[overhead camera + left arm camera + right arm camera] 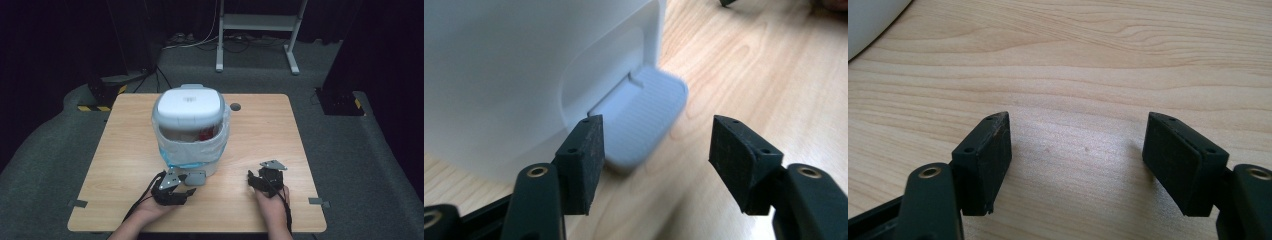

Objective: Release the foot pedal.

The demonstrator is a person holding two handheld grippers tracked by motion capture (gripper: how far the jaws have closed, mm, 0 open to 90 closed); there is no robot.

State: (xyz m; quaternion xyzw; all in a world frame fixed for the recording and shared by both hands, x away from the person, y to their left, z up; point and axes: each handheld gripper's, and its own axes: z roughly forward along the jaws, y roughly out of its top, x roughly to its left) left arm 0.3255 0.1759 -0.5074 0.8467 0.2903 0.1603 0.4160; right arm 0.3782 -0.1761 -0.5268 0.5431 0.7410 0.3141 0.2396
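Your left gripper (186,186) sits near the worktop's (260,130) front edge, jaws spread wide and empty, just short of the bin's (192,131) grey pedal (644,120). Your right gripper (256,179) is likewise wide open, holding nothing, over bare wood with free room rightward. The bin's lid (188,105) hides most of its contents.

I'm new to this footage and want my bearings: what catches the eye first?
A white pedal bin with a liner bag stands mid-table, lid raised over something red inside. The left hand-held gripper, jaws open, sits right at its grey foot pedal. The right hand-held gripper is open over bare wooden table.
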